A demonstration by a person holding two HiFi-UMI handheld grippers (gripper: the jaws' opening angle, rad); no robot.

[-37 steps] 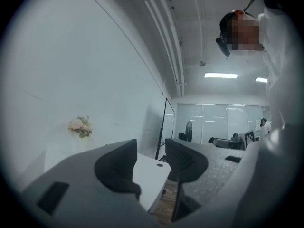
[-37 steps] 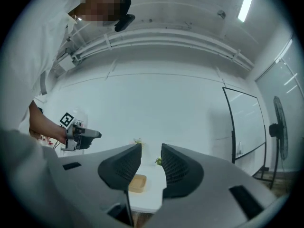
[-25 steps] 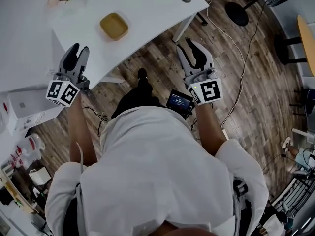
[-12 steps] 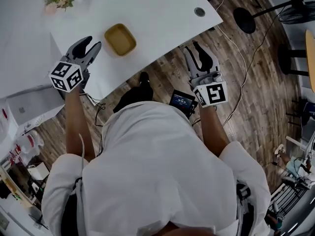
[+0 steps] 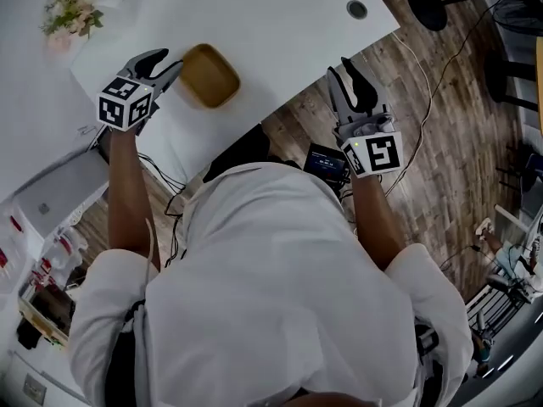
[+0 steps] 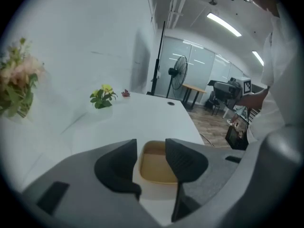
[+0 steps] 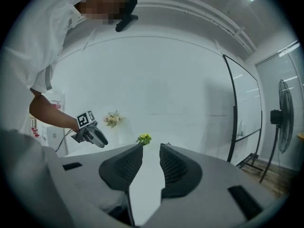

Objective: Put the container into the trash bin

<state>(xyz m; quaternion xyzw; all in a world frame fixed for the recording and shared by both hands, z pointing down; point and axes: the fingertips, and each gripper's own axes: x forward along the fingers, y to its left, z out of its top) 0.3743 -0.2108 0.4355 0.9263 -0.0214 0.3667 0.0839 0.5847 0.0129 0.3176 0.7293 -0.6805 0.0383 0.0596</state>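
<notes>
A tan, square, shallow container [image 5: 208, 76] sits empty on the white table [image 5: 271, 32] near its front edge. My left gripper [image 5: 165, 64] is open and tilted down, just left of the container, not touching it. In the left gripper view the container [image 6: 159, 167] lies beyond the gap of the left gripper [image 6: 151, 148]. My right gripper [image 5: 349, 79] hovers over the wooden floor beside the table's right edge; its jaws are closing with nothing between them [image 7: 151, 151]. No trash bin is in view.
A pink flower bunch [image 5: 68, 11] stands at the table's far left, a small yellow-flowered plant [image 6: 102, 96] at its back. A cable grommet [image 5: 357, 8] is near the right corner. A standing fan [image 6: 178, 75], desks and a floor cable [image 5: 420, 83] lie to the right.
My left gripper has swung right and down across the table to the container's left side. My right gripper has moved forward along the table's edge and narrowed slightly.
</notes>
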